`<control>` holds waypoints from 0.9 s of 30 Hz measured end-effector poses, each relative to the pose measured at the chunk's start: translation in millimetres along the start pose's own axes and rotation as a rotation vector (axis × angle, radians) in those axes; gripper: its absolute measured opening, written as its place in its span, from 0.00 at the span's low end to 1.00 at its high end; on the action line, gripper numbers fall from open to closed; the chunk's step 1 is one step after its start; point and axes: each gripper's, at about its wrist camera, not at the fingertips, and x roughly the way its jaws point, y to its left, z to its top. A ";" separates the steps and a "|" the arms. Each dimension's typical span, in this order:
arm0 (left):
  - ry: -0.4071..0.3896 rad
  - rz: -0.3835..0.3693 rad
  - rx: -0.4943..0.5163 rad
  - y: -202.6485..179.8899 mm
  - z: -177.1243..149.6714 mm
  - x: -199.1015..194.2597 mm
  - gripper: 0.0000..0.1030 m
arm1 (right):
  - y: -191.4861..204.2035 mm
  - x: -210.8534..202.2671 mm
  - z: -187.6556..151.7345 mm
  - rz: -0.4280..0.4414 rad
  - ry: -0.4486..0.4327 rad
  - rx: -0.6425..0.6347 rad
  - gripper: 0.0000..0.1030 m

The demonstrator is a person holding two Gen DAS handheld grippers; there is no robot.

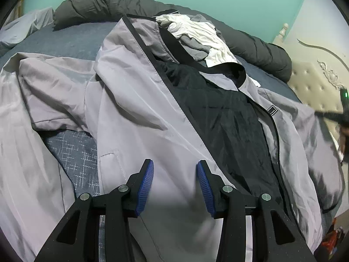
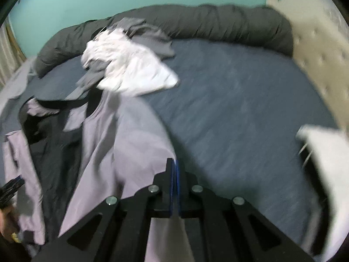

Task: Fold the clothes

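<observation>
Blue-sheeted bed point(image 1: 76, 41) against teal wall. Grey jacket point(image 1: 135, 113) spread open, long axis running away toward rolled duvet point(image 2: 207, 19). Left tool point(image 1: 175, 170) half open, empty, over near hem. Right tool point(image 2: 175, 170) clamped on jacket's right edge, nearer for fold.

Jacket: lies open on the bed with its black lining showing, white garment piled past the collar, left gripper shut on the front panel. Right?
Not quite: the left gripper is open, its jaws standing apart over the jacket front panel with no fabric pinched, as the left wrist view shows. The rest holds: black lining showing, white garment past the collar, on the bed.
</observation>
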 end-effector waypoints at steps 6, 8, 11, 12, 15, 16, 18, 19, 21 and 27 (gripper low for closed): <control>0.004 -0.002 -0.011 4.7 0.9 1.9 0.44 | -29.3 12.2 49.2 -0.206 -0.009 -0.049 0.01; 0.003 -0.001 -0.012 5.8 1.6 2.0 0.44 | -39.4 25.3 50.1 -0.235 0.019 -0.040 0.02; 0.005 -0.001 -0.012 6.8 2.9 3.4 0.44 | -39.6 37.7 39.8 -0.228 0.011 -0.049 0.05; 0.006 -0.003 -0.014 6.8 3.2 3.9 0.44 | -41.1 38.6 34.6 -0.233 0.003 -0.045 0.15; 0.008 -0.007 -0.012 6.0 4.1 4.0 0.44 | -57.7 30.0 19.0 -0.186 -0.012 0.025 0.49; 0.007 -0.008 -0.011 5.7 4.6 3.0 0.44 | -67.5 24.9 8.6 -0.159 -0.015 0.064 0.49; 0.003 -0.012 -0.013 5.4 5.4 1.5 0.44 | -80.5 14.8 -12.1 -0.117 -0.018 0.118 0.50; 0.002 -0.014 -0.014 5.4 5.8 0.9 0.44 | -85.5 11.2 -25.7 -0.092 -0.008 0.142 0.51; -0.003 -0.016 -0.016 4.7 6.6 -0.1 0.44 | -95.2 6.7 -56.8 -0.048 0.028 0.180 0.54; -0.008 -0.020 -0.011 1.0 8.0 -2.4 0.44 | -119.0 -1.1 -142.7 -0.008 0.122 0.258 0.63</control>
